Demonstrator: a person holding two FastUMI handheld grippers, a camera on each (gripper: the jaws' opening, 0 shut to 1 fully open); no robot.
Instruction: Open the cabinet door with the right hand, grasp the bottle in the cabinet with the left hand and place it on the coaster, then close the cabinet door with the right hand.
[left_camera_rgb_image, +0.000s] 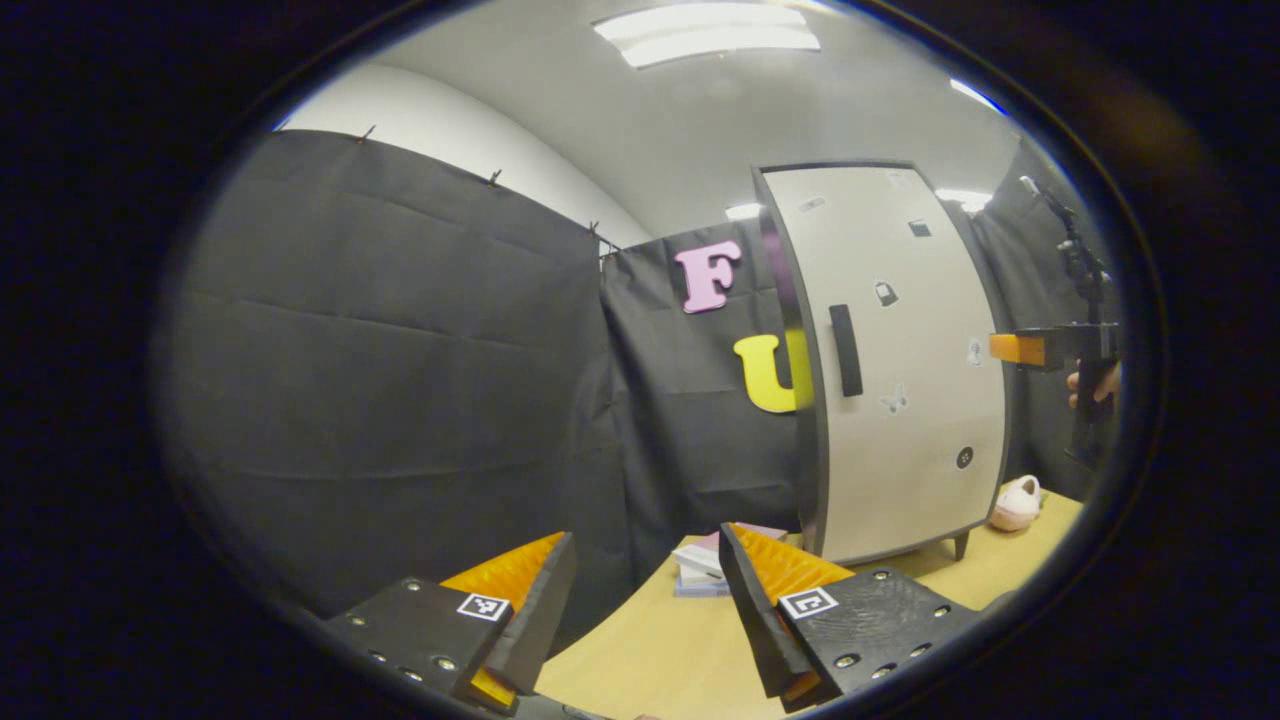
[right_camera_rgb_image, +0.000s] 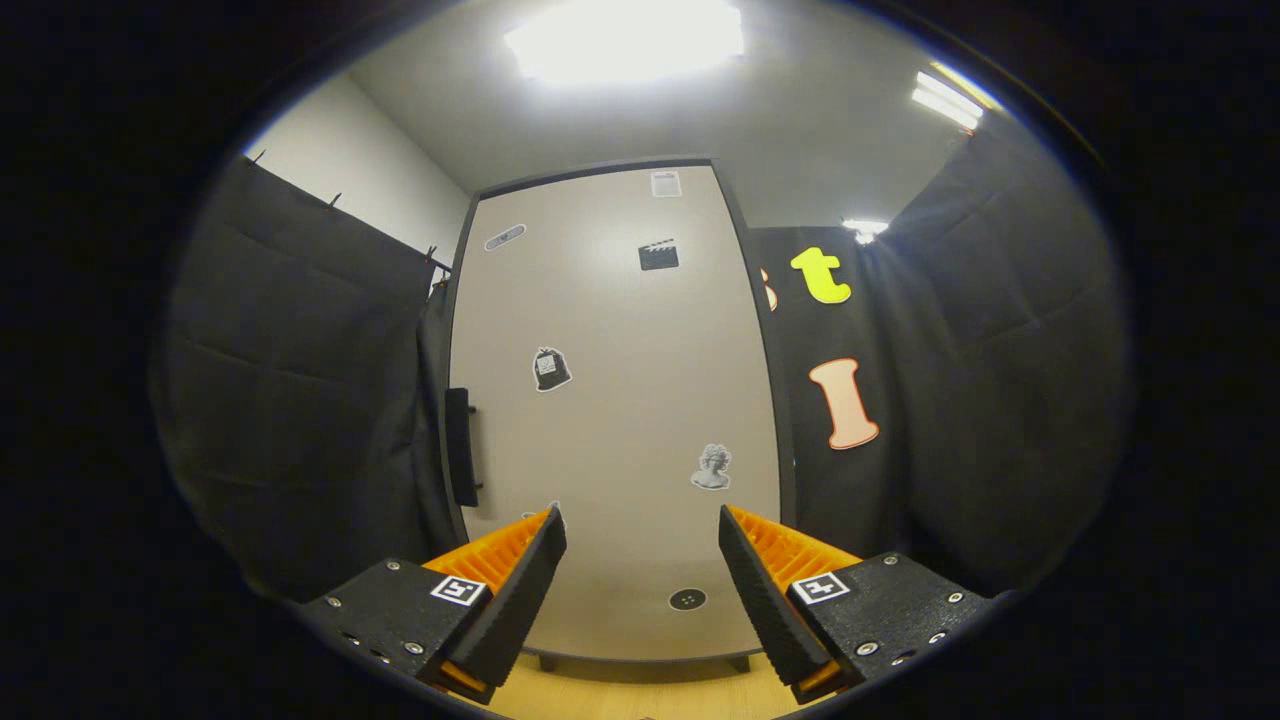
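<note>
Left claw (left_camera_rgb_image: 645, 590) agape above wooden table (left_camera_rgb_image: 650, 650).

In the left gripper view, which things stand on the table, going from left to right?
Stack of books → cabinet → small pink item near the table's right end.

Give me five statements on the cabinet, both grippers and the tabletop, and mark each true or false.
1. The cabinet door is shut. True.
2. The right gripper is shut on the door handle. False: it is open, and the handle is off to its left.
3. The left gripper is open and holds nothing. True.
4. A stack of books lies on the table beside the cabinet. True.
5. A bottle stands on the table in front of the door. False: no bottle is there.
</note>
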